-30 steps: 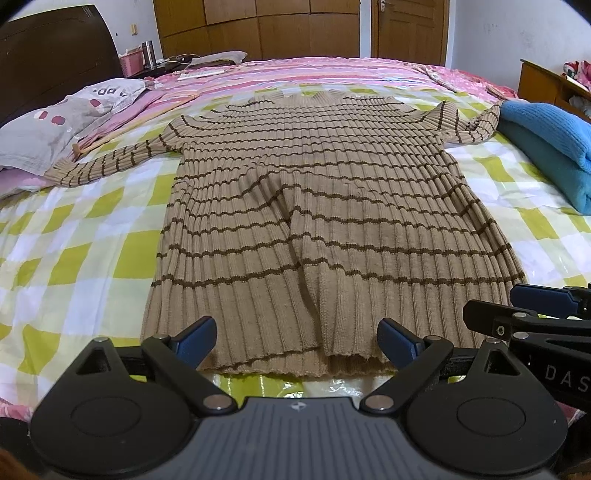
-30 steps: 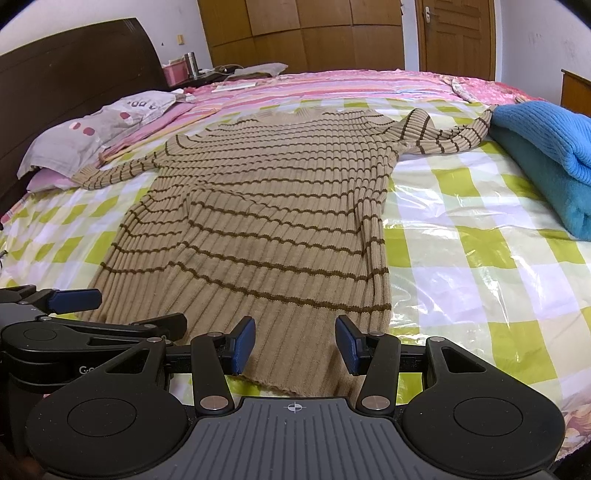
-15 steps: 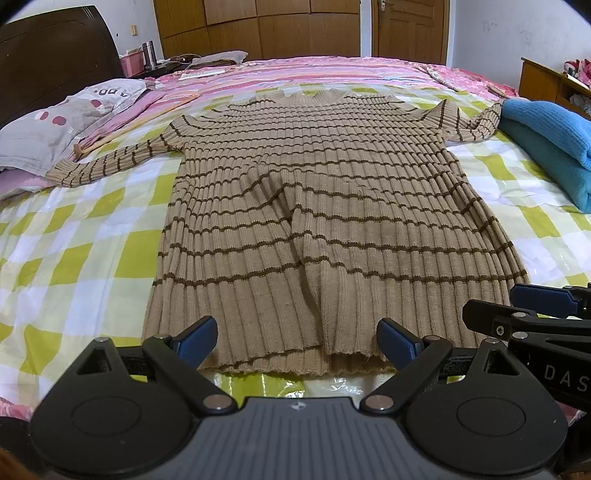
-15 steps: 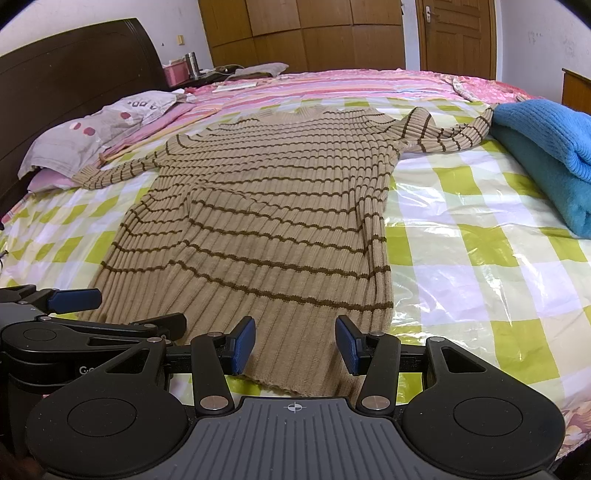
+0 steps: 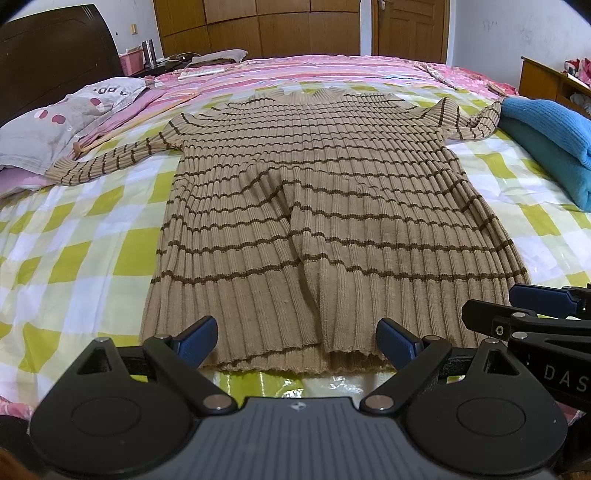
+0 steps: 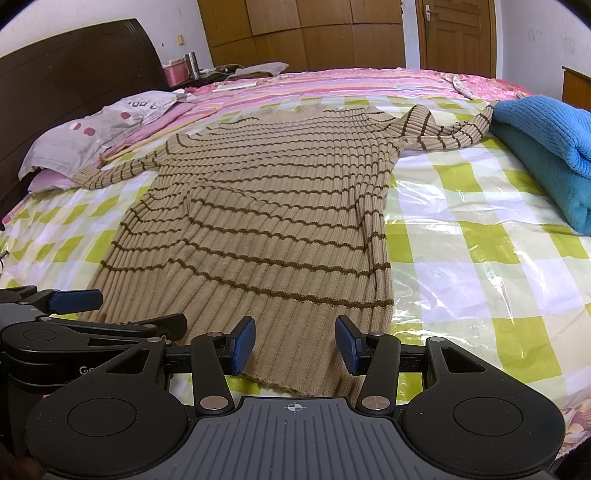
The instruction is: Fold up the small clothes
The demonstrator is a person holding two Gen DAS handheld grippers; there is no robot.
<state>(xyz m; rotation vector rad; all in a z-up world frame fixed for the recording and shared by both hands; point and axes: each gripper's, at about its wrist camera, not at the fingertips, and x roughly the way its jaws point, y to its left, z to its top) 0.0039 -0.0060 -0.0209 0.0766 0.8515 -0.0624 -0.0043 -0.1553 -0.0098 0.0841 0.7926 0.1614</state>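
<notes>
A tan ribbed sweater with thin brown stripes (image 5: 325, 206) (image 6: 266, 221) lies flat on the bed, collar far away, both sleeves spread out to the sides, hem nearest me. My left gripper (image 5: 297, 341) hovers open over the hem's middle, nothing between its blue pads. My right gripper (image 6: 295, 345) stands open over the hem's right part, also holding nothing. Each gripper shows at the edge of the other's view: the right gripper (image 5: 532, 317) and the left gripper (image 6: 85, 314).
The bed has a yellow-green checked cover under clear plastic (image 6: 480, 240). A folded blue blanket (image 5: 546, 147) lies at the right, touching the sweater's right cuff. A grey pillow (image 5: 62, 122) and dark headboard (image 6: 74, 74) are at the left. Wooden wardrobes (image 5: 258, 29) stand behind.
</notes>
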